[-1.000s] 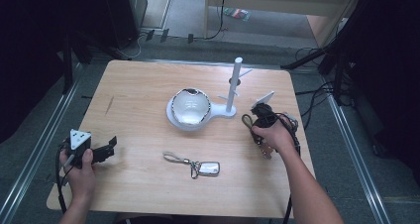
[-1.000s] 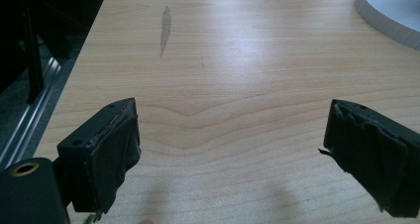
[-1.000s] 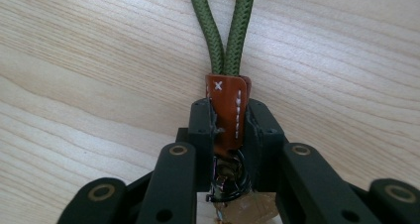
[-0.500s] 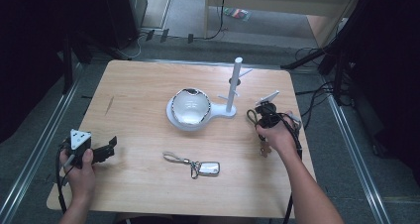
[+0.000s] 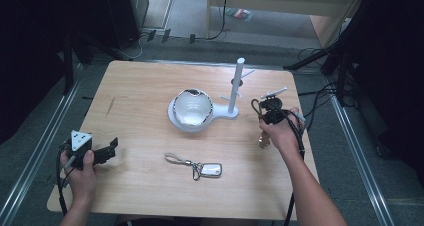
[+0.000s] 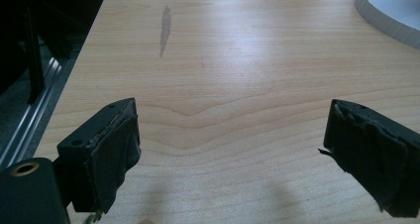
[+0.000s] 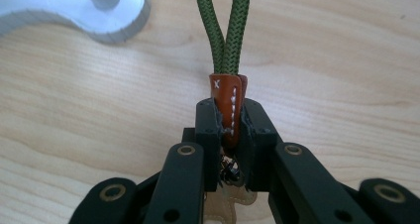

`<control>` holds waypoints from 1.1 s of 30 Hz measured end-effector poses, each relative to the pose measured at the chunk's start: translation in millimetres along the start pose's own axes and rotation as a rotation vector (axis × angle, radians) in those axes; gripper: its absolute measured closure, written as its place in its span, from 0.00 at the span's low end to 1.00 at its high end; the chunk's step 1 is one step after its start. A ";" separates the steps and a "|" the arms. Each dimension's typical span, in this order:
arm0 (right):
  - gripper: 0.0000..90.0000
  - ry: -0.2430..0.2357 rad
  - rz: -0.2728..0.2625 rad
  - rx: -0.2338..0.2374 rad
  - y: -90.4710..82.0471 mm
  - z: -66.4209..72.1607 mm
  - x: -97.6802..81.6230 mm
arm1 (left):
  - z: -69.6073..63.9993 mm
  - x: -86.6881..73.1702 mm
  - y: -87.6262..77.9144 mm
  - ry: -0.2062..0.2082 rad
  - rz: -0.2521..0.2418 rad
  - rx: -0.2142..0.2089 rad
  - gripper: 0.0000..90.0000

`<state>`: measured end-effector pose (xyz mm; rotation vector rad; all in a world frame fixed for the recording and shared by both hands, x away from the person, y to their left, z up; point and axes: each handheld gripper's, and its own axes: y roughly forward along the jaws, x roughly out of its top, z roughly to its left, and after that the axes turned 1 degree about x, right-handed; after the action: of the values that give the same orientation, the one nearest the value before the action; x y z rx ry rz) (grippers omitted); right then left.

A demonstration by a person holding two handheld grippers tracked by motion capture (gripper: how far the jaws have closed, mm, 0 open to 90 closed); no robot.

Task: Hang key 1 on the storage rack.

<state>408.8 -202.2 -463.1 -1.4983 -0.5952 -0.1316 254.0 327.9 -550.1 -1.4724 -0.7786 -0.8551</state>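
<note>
High view: wooden surface [image 5: 145,111] carrying a white bowl [image 5: 190,108] at centre, on the round end of a white stand base; white peg post [image 5: 236,86] just beside it at 3 o'clock. Key fob on a cord [image 5: 197,166] lying at 6 o'clock from the bowl, well apart. Left gripper [image 5: 107,151] at 8 o'clock near the surface's edge, held in the left hand [image 5: 80,173]. Right gripper [image 5: 267,108] at 3 o'clock, near the post, in the right hand [image 5: 280,133].

Left gripper view: jaws spread wide, bare wood between them; white base edge [image 6: 391,16] at 1 o'clock.

Right gripper view: jaws of right gripper [image 7: 231,125] clamped on a brown leather tab [image 7: 228,102] with white stitching, joined to a green cord loop [image 7: 223,30] running to 12 o'clock. White stand base [image 7: 74,11] at 11 o'clock.
</note>
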 end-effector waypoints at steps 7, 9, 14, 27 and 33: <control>0.90 0.020 -0.095 -0.015 -12.3 1.2 5.2 | 0.0 0.0 0.0 0.000 0.000 0.000 0.08; 0.90 0.025 -0.120 -0.018 -15.7 1.5 6.8 | 0.1 0.0 0.0 0.000 0.000 0.000 0.08; 0.90 0.035 -0.172 -0.036 -22.2 2.2 10.2 | 0.2 0.0 0.1 -0.001 -0.001 -0.001 0.08; 0.90 0.048 -0.335 -0.097 -39.8 6.6 15.1 | 0.0 0.0 0.0 0.000 0.000 0.000 0.08; 0.90 0.047 -0.374 -0.105 -46.9 9.9 17.2 | -0.1 0.0 0.0 -0.001 0.001 0.000 0.08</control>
<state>400.0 -192.5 -413.9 -1.4672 -0.8366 -0.4927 254.0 327.7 -550.1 -1.4731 -0.7792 -0.8538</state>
